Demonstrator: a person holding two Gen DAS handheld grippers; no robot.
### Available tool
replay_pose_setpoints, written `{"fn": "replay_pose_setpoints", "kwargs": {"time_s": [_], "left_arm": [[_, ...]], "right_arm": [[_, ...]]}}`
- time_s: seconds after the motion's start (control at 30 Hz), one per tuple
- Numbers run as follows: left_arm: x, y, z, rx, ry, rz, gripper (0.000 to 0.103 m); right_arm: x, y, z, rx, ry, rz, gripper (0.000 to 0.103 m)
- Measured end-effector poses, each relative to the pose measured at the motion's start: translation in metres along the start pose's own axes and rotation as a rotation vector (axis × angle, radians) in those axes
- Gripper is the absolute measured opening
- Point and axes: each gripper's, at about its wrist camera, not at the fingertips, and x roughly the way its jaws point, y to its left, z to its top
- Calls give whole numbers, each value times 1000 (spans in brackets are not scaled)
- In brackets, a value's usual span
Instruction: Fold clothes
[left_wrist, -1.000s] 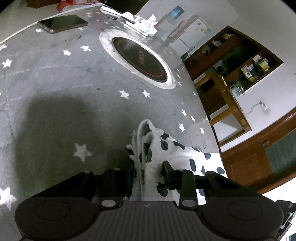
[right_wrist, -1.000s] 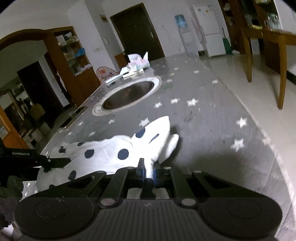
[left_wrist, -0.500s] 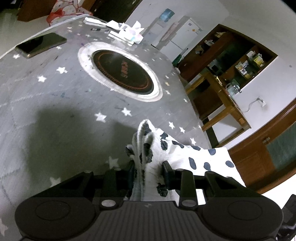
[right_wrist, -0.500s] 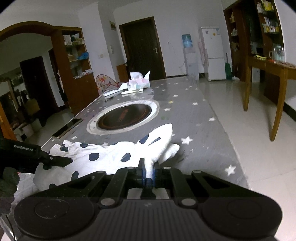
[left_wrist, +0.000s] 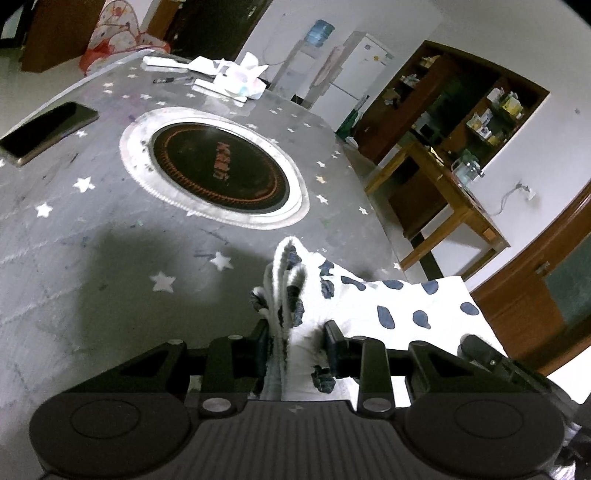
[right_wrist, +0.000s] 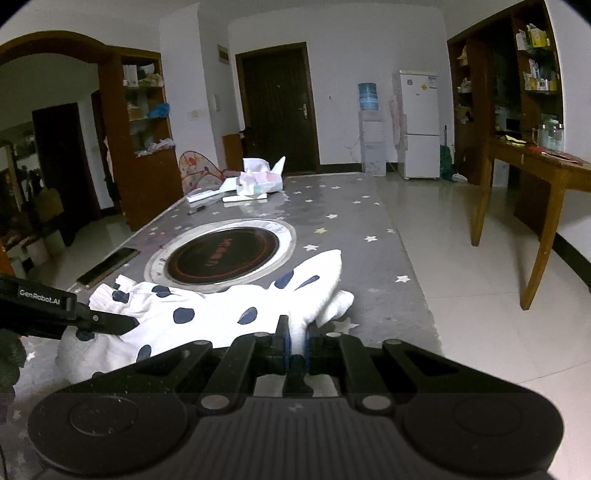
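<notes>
Over the starred grey table (right_wrist: 373, 236), one white spotted garment (right_wrist: 207, 314) hangs between two grippers: the left gripper (left_wrist: 295, 339) pinches a bunched edge, the right gripper (right_wrist: 297, 338) clamps another. One phone (left_wrist: 48, 131) lies beside one round cooktop (left_wrist: 218, 170).

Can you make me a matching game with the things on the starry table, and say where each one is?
Things:
1. spotted cloth
2. phone
3. tissue pack
4. round cooker plate

Places:
A. far end of the table
B. set into the table's middle
C. pinched by both tools
D. flat near the table's edge

Pairs: 1-C, 2-D, 3-A, 4-B
</notes>
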Motion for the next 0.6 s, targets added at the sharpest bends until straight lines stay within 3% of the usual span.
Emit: {"fn": "replay_pose_setpoints", "kwargs": {"time_s": [0.6], "left_arm": [[40, -11, 2, 69, 34, 60, 33]], "right_arm": [[39, -20, -5, 7, 70, -53, 6]]}}
